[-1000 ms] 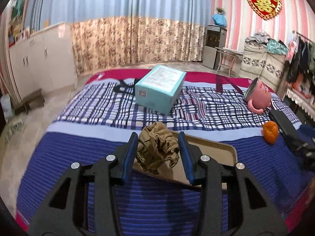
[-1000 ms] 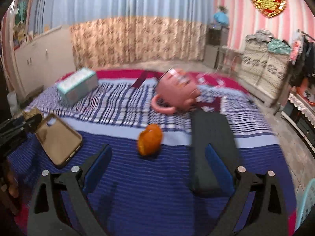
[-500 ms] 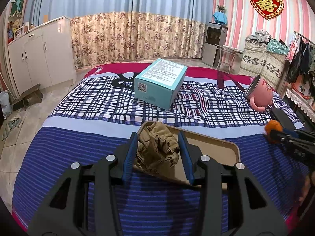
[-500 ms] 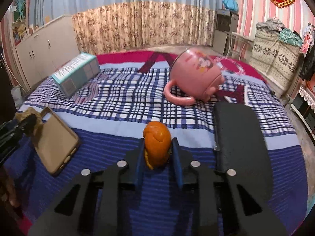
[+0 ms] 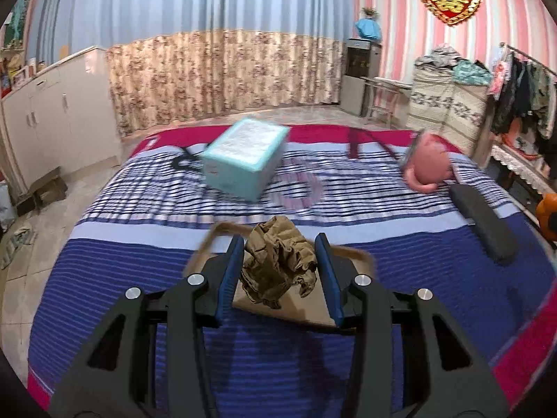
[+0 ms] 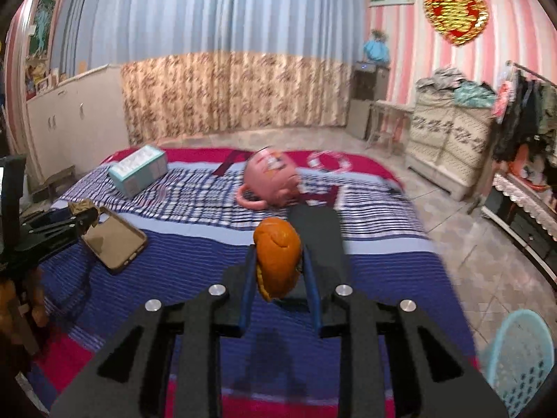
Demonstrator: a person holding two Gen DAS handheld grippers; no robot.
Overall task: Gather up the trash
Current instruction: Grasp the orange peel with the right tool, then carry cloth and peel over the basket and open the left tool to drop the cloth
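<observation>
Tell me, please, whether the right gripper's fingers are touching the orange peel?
Touching. The right wrist view shows the orange peel pinched between both fingers of the right gripper, raised above the bedspread.

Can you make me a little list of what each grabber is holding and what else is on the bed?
left gripper: shut on crumpled brown paper
right gripper: shut on orange peel
bed: striped and checked blanket
on the bed: teal box, pink mug on its side, tan phone case, black flat case
beside the bed: blue basket on the floor, lower right of the right wrist view
</observation>
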